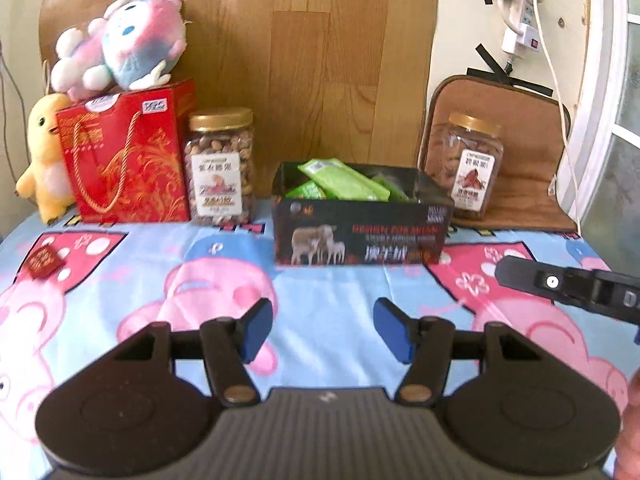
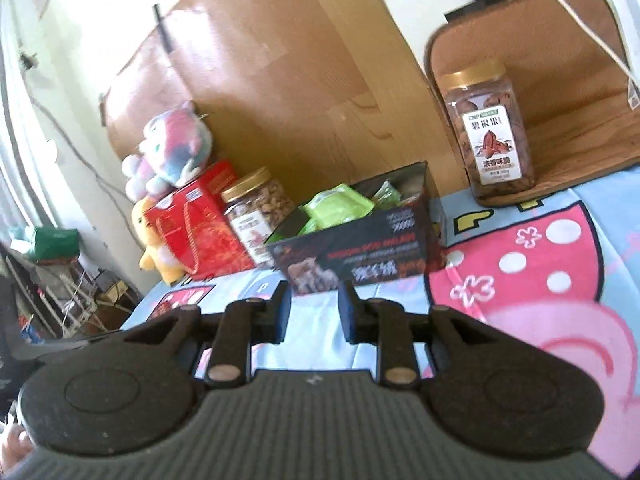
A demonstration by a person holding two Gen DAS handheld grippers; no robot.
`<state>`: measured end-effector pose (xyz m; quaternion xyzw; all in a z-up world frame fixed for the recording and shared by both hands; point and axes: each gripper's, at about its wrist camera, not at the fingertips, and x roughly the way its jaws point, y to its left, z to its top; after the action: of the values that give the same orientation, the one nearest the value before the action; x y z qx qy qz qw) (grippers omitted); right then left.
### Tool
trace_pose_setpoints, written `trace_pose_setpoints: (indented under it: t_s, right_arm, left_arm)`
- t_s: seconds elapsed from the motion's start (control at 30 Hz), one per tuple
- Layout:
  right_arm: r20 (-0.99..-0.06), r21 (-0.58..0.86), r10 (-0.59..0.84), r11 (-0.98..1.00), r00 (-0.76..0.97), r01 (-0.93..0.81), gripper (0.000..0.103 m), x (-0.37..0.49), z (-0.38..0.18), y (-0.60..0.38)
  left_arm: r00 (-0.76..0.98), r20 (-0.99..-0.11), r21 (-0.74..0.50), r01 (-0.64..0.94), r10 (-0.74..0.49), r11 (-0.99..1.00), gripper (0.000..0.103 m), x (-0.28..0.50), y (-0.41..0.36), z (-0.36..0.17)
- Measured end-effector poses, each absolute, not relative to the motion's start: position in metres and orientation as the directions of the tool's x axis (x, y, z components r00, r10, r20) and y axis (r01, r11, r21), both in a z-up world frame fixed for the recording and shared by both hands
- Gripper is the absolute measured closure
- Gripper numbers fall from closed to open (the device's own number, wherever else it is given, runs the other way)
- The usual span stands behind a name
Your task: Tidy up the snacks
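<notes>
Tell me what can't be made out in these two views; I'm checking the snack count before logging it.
- Black box: how many green packets it holds; its walls hide the lower ones in both views.
- Right gripper: in the left wrist view only one black piece shows, cut by the right edge.
- Small red packet: print too small and blurred.
- Red gift box: contents hidden, closed.

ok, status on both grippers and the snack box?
Left gripper open, empty. Right gripper open, empty. Black box holds green snack packets; small red packet loose on tablecloth. Path clear.
</notes>
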<state>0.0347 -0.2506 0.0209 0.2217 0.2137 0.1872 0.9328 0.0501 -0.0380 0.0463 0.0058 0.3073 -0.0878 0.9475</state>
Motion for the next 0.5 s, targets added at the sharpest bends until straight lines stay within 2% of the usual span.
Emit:
trace_pose_setpoints:
  t_s: [0.13, 0.27, 0.37, 0.43, 0.5]
  right_arm:
    - [-0.301, 0.490, 0.448, 0.830, 0.842, -0.267, 0.072, 0.006, 0.023, -0.243]
    - [-0.300, 0.499, 0.443, 0.828, 0.845, -0.257, 0.061, -0.018, 0.021, -0.239]
    - [-0.308, 0.501, 0.436, 0.830, 0.846, -0.246, 0.059, -0.029, 0.020, -0.235]
    - [-0.314, 0.511, 0.435, 0.826, 0.844, -0.236, 0.054, -0.035, 0.020, -0.232]
    - [-0.321, 0.527, 0.441, 0.819, 0.838, -0.229, 0.046, -0.039, 0.019, -0.230]
  left_arm:
    - [0.802, -0.577, -0.047, 0.156, -0.155, 0.987, 0.042, 0.025, -0.031, 0.043]
    - [0.815, -0.561, -0.044, 0.143, -0.143, 0.989, 0.020, 0.005, -0.025, 0.042]
    - [0.829, -0.544, -0.023, 0.138, -0.128, 0.990, 0.020, -0.008, -0.022, 0.043]
    - [0.834, -0.537, -0.019, 0.135, -0.124, 0.991, 0.020, -0.015, -0.020, 0.043]
    - [0.839, -0.531, -0.011, 0.130, -0.116, 0.991, 0.019, -0.021, -0.019, 0.043]
